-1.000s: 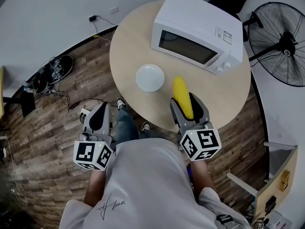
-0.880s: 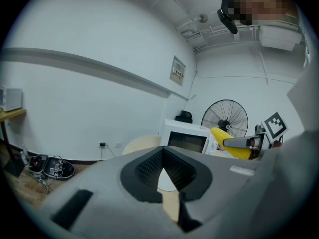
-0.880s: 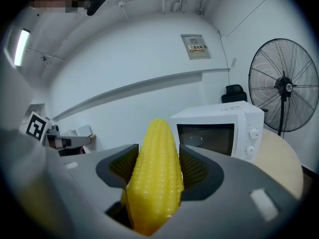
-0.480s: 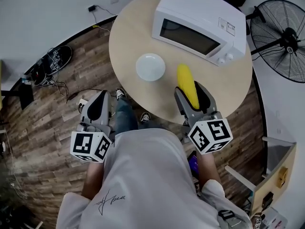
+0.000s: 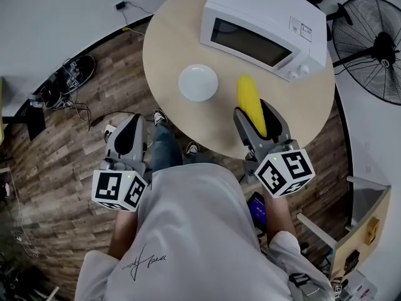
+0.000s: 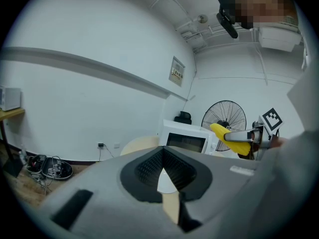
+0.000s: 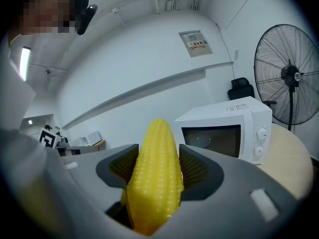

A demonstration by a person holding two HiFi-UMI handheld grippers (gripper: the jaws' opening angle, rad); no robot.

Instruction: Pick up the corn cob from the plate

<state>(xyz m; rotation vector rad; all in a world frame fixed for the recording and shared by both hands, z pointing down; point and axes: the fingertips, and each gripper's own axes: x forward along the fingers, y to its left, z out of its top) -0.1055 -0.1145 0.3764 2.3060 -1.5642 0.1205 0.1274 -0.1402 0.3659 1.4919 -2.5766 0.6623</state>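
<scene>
Moved since a second ago: right gripper [image 5: 257, 110] and its load sit a touch further right and closer to the microwave [image 5: 263, 27] in the head view; left gripper [image 5: 131, 127] hasn't budged, and the grip looks the same
Corn cob [image 5: 252, 105]: clamped lengthwise between the right gripper's jaws, yellow tip poking out past them toward the microwave's knob end; it's off the plate and over the near right part of the table [image 5: 169, 42]
Right gripper, own view: both dark pads press on the sides of the cob [image 7: 155, 173], which fills the gap between them, so it's definitely grasping it
Left gripper, own view: jaws [image 6: 164, 171] brought together at the tips with nothing held; a sliver of table shows through the slit
Left gripper, place: off the table, over the wood floor [image 5: 56, 162] just past the near left edge
Plate [image 5: 198, 83]: white, round, near the middle of the table toward its near edge, left of the cob and clear of it
Microwave: white, door shut, sitting along the far right edge
Fan [image 5: 369, 36]: standing on the floor beyond the right edge; from the left gripper view the cob [image 6: 230, 135] lines up right in front of it
</scene>
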